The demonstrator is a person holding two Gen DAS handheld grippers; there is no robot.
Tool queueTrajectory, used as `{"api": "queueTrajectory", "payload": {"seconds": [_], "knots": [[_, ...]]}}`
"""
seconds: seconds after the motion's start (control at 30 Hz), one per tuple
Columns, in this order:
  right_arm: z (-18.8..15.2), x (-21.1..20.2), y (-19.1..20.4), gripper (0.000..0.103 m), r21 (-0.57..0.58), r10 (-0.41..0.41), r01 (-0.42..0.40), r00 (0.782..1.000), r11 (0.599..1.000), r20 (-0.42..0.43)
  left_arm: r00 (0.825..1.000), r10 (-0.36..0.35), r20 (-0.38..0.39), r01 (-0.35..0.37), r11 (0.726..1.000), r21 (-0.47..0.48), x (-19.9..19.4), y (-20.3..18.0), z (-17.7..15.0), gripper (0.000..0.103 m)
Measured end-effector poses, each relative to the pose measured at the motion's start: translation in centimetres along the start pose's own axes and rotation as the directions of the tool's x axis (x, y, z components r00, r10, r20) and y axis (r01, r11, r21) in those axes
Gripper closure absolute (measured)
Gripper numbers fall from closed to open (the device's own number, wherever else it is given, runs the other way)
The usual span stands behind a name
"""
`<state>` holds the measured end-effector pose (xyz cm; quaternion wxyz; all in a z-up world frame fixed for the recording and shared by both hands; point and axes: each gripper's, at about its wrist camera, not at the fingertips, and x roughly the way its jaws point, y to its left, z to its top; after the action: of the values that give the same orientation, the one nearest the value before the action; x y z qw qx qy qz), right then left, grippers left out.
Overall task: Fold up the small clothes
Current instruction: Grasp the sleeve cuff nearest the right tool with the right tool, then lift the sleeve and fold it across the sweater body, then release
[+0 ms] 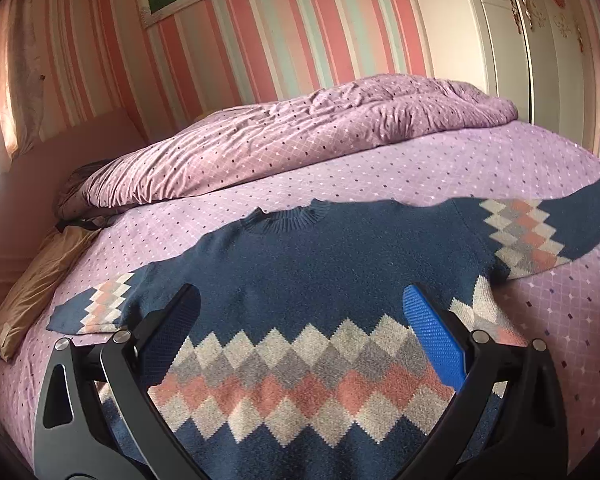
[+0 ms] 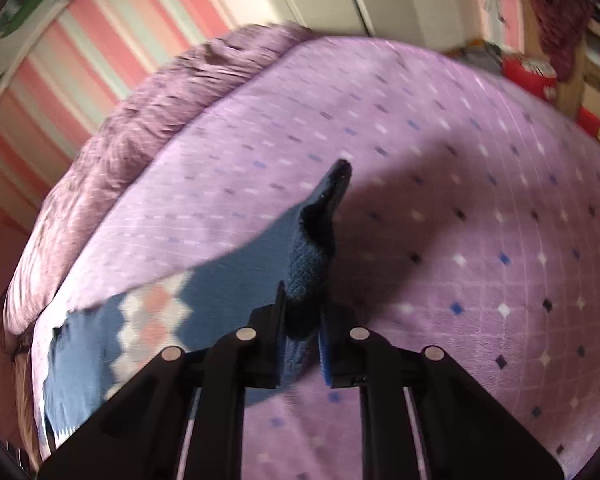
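Sweater (image 1: pixel 320 264), navy with a diamond band in pink, grey and cream, lies flat on the bed sheet (image 1: pixel 440 168), front up, collar toward the far wall, both sleeves stretched out sideways. Left gripper (image 1: pixel 300 312) hovers over the chest, jaws spread wide, nothing between them; its blue pads (image 1: pixel 432 340) are clear of the knit. Right gripper (image 2: pixel 302 320) has its jaws pinching the cuff end of the right sleeve (image 2: pixel 312 240), lifted off the sheet; that view is blurred. Crumpled purple quilt (image 1: pixel 292 140) is heaped along the far side of the bed. Tan cushion (image 1: pixel 32 292) sits at the left edge. Striped wall (image 1: pixel 240 40) and white wardrobe (image 1: pixel 500 40) stand behind. Red boxes (image 2: pixel 530 74) are beyond the bed.
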<state>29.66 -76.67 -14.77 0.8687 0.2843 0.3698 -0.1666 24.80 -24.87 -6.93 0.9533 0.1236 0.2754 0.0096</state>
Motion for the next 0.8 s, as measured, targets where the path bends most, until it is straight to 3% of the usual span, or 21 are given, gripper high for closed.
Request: {"api": "queueTrajectory", "payload": {"seconds": [0.23,0.47,0.67,0.8], "knots": [[0.9,-6.0,10.7,0.090,-0.142,0.165,-0.155,0.984,0.978,0.064,1.000,0.014,0.016,-0.013,0.999,-0.039,-1.3,3.3,0.6,0.003],[-0.8,-9.7,25.7,0.090,-0.266,0.331,-0.307,0.943,0.914,0.048,0.998,0.053,0.013,-0.052,0.994,-0.101,-1.3,10.1,0.6,0.003],[-6.3,-8.0,38.9,0.090,-0.349,0.403,-0.391,0.914,0.852,-0.039,0.995,0.102,0.002,-0.100,0.983,-0.157,-0.4,17.8,-0.1,0.003],[-12.8,-4.6,47.5,0.090,-0.403,0.405,-0.417,0.907,0.815,-0.119,0.991,0.137,-0.009,-0.136,0.973,-0.189,0.3,22.8,-0.7,0.003]]}}
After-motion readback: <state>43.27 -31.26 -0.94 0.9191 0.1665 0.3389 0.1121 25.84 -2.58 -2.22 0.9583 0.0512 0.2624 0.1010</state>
